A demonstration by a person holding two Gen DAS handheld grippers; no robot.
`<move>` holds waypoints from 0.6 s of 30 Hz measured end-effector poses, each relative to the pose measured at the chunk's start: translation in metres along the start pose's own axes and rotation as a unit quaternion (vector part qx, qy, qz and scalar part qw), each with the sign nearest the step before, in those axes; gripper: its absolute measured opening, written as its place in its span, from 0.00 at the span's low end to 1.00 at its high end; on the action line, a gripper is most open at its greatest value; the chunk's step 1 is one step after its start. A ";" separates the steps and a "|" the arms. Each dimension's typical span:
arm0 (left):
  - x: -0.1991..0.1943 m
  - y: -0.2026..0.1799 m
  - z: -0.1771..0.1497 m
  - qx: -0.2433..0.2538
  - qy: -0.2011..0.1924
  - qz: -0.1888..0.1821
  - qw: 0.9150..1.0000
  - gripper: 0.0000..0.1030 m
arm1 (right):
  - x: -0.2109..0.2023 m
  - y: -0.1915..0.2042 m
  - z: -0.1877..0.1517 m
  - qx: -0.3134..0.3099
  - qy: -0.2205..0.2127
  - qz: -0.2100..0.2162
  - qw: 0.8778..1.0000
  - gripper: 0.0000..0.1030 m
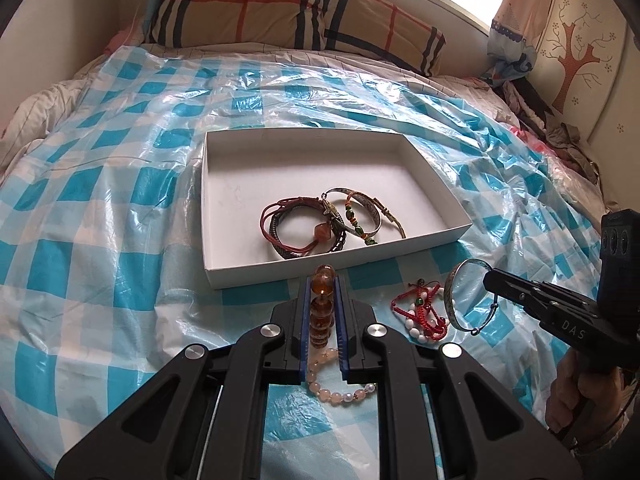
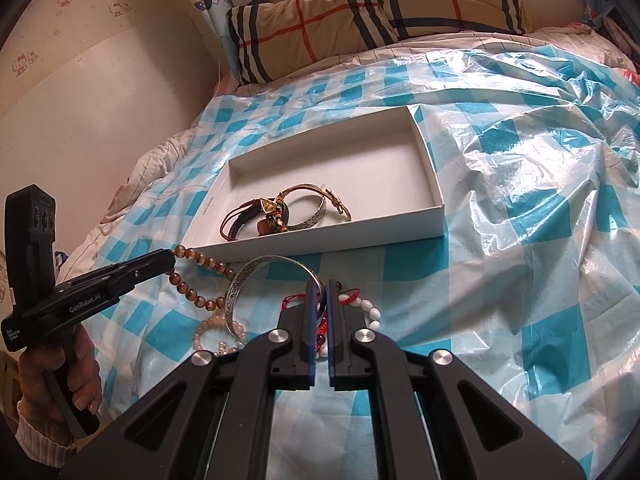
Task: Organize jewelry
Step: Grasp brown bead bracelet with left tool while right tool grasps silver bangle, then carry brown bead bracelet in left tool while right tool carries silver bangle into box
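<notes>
I am clamping the left gripper (image 1: 323, 280) on the amber bead bracelet (image 1: 321, 308), pointing downward, right gripper (image 2: 320, 286) pinching the silver bangle (image 2: 256, 280) rim, both just before the white box (image 1: 224, 280), on the checkered sheet (image 1: 100, 200).

1 white box (image 1: 224, 280), approx 4 bracelets piled inside (image 1: 320, 224), 4 bracelets outside: 1 amber bead (image 1: 322, 304), 1 silver bangle (image 1: 466, 296), 1 red-white (image 1: 424, 312), 1 pale bead (image 1: 332, 394); 2 grippers (image 1: 323, 280), 1 pillow (image 1: 280, 8).
</notes>
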State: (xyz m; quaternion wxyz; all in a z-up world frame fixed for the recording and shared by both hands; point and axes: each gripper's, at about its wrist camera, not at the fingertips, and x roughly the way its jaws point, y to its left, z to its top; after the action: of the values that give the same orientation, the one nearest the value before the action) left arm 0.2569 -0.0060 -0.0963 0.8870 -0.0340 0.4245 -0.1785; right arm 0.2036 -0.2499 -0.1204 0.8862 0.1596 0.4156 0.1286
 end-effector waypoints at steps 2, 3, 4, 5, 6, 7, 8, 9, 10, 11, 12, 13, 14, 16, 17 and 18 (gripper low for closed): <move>-0.005 -0.001 0.002 0.000 -0.005 -0.005 1.000 0.10 | -0.003 0.000 0.002 0.002 -0.007 0.004 1.000 0.05; -0.007 -0.002 0.003 0.000 -0.008 -0.008 1.000 0.10 | -0.004 0.001 0.002 0.003 -0.010 0.006 1.000 0.05; -0.010 -0.004 0.005 0.001 -0.013 -0.010 1.000 0.07 | -0.006 0.001 0.003 0.004 -0.014 0.008 1.000 0.05; -0.013 -0.005 0.006 0.001 -0.017 -0.013 1.000 0.07 | -0.007 0.002 0.004 0.005 -0.017 0.010 1.000 0.05; -0.016 -0.007 0.008 0.002 -0.022 -0.016 1.000 0.07 | -0.007 0.002 0.005 0.006 -0.020 0.011 1.000 0.05; -0.019 -0.008 0.010 0.004 -0.026 -0.018 0.999 0.07 | -0.008 0.002 0.006 0.006 -0.022 0.013 1.000 0.05; -0.021 -0.010 0.012 0.005 -0.029 -0.020 0.999 0.07 | -0.008 0.002 0.007 0.006 -0.023 0.014 1.000 0.05; -0.023 -0.010 0.014 0.006 -0.032 -0.021 0.999 0.07 | -0.007 0.002 0.009 0.006 -0.024 0.014 1.000 0.05; -0.024 -0.011 0.016 0.007 -0.032 -0.021 0.999 0.07 | -0.007 0.002 0.009 0.007 -0.025 0.014 1.000 0.05; -0.023 -0.010 0.016 0.009 -0.030 -0.020 0.999 0.07 | -0.007 0.002 0.009 0.007 -0.025 0.015 1.000 0.05; -0.021 -0.008 0.016 0.009 -0.024 -0.018 1.000 0.07 | -0.007 0.002 0.010 0.007 -0.025 0.016 1.000 0.05; -0.018 -0.006 0.015 0.008 -0.017 -0.016 1.000 0.07 | -0.008 0.002 0.010 0.007 -0.025 0.016 1.000 0.05; -0.013 -0.002 0.012 0.007 -0.005 -0.012 1.000 0.07 | -0.007 0.002 0.010 0.008 -0.024 0.016 1.000 0.05; 0.002 0.006 0.007 0.004 0.019 -0.002 1.000 0.07 | -0.007 0.002 0.010 0.009 -0.023 0.016 1.000 0.05; 0.010 0.011 0.004 0.005 0.029 0.009 1.000 0.10 | -0.007 0.002 0.009 0.010 -0.022 0.016 1.000 0.05; 0.017 0.014 0.001 0.006 0.039 0.016 0.999 0.13 | -0.007 0.003 0.009 0.010 -0.021 0.016 1.000 0.05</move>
State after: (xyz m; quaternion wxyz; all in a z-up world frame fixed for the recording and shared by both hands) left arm 0.2716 0.0007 -0.1113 0.8725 -0.0151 0.4585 -0.1682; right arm 0.2064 -0.2511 -0.1092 0.8909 0.1778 0.3954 0.1353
